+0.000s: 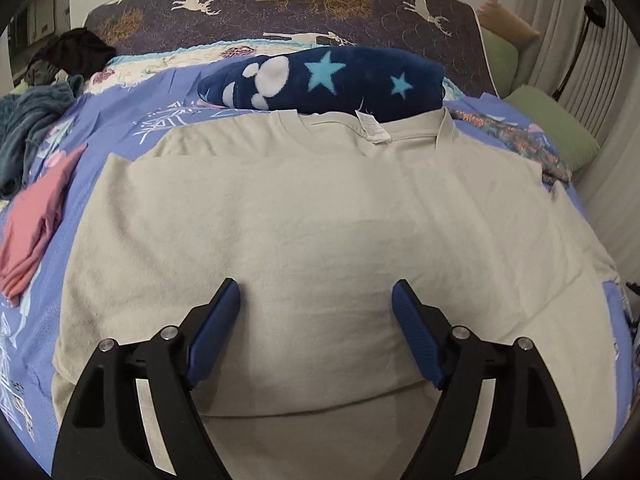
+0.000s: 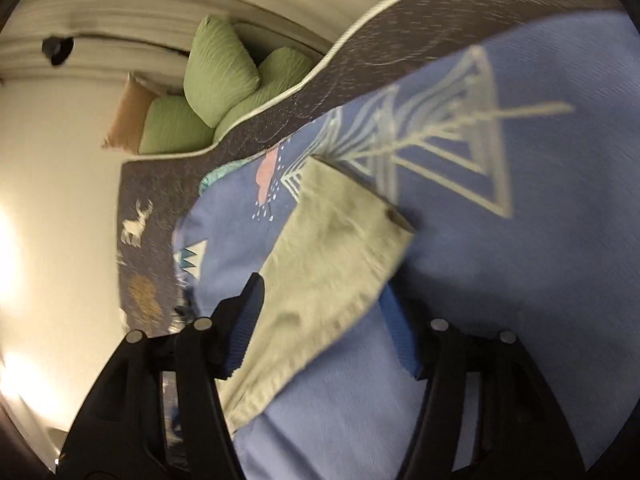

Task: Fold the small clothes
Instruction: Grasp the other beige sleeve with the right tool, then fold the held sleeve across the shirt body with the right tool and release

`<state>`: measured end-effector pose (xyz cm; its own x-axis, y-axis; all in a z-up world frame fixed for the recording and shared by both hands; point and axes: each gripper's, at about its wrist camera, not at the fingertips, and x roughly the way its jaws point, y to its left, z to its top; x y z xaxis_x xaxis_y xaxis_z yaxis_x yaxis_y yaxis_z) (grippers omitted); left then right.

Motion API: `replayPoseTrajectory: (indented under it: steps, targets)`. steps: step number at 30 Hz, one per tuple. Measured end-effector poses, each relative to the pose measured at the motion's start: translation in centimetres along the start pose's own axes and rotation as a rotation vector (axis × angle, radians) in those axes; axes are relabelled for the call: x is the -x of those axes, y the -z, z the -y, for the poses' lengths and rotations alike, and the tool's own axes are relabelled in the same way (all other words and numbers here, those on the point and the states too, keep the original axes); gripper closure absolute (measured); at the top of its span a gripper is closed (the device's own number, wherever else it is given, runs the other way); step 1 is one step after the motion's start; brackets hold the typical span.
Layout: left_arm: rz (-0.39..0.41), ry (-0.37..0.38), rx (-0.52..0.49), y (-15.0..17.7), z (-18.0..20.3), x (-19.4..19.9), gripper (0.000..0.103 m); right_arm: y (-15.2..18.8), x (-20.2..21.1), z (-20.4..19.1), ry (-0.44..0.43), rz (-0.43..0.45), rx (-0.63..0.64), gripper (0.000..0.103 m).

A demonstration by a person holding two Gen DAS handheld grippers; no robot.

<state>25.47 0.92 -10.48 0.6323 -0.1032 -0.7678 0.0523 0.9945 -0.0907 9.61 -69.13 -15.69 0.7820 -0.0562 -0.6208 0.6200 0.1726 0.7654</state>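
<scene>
Left wrist view first: the bed [image 1: 120, 120] fills everything, its blue printed cover under a beige T-shirt [image 1: 320, 216] spread flat, collar toward twelve o'clock against a navy star blanket [image 1: 328, 80]. A pink garment [image 1: 36, 220] lies at nine o'clock. My left tongs [image 1: 316, 304] hang released above the shirt's middle, touching nothing. On the right wrist view, my right tongs [image 2: 320, 300] stand wide, with a beige sleeve or corner [image 2: 332, 248] passing between the pads; I judge it unpinched, though blur makes contact uncertain. Soft, light, limp cotton: I'd take hold at a hem edge or sleeve seam, where fabric doubles.
</scene>
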Motion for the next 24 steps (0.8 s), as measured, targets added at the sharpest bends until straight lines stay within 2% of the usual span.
replayPoseTrajectory:
  steps: [1, 2, 5, 7, 9, 13, 16, 17, 18, 20, 22, 24]
  targets:
    - [-0.001, -0.016, -0.014, 0.0, 0.3, -0.1, 0.023, 0.3, -0.4, -0.5, 0.005, -0.003, 0.006, 0.087]
    - [-0.002, -0.025, -0.021, 0.1, 0.4, -0.1, 0.023, 0.4, -0.8, -0.6, -0.007, -0.024, -0.008, 0.096]
    - [-0.005, -0.031, -0.030, 0.1, 0.4, -0.1, 0.023, 1.4, -0.4, -2.4, -0.050, -0.016, -0.037, 0.097]
    - [-0.003, -0.024, -0.026, 0.1, 0.3, -0.1, 0.023, 3.0, 0.5, -5.8, -0.100, 0.005, 0.042, 0.097]
    - [0.001, -0.019, -0.022, 0.1, 0.2, 0.0, 0.022, 5.4, 1.1, -9.8, -0.178, -0.015, 0.141, 0.097]
    - [0.007, -0.002, -0.009, 0.2, -0.1, 0.1, 0.022, 13.9, 1.9, -19.8, -0.371, -0.117, 0.398, 0.097]
    - [0.015, 0.024, 0.010, 0.2, -0.4, 0.2, 0.021, 23.3, 1.9, -26.2, -0.522, -0.252, 0.611, 0.097]
    - [0.022, 0.046, 0.026, 0.2, -0.7, 0.3, 0.021, 27.5, 1.7, -28.1, -0.571, -0.314, 0.699, 0.097]
    - [0.031, 0.074, 0.047, 0.2, -1.2, 0.5, 0.021, 29.9, 1.6, -28.9, -0.592, -0.353, 0.747, 0.097]
    - [0.059, 0.168, 0.110, 0.4, -2.5, 1.0, 0.021, 36.3, 0.9, -30.4, -0.624, -0.463, 0.862, 0.097]
    - [0.094, 0.315, 0.209, 0.7, -4.6, 1.5, 0.021, 41.3, -0.1, -30.4, -0.607, -0.542, 0.966, 0.097]
    - [0.115, 0.508, 0.320, 1.3, -7.0, 1.9, 0.022, 44.9, -0.9, -30.0, -0.572, -0.581, 1.052, 0.097]
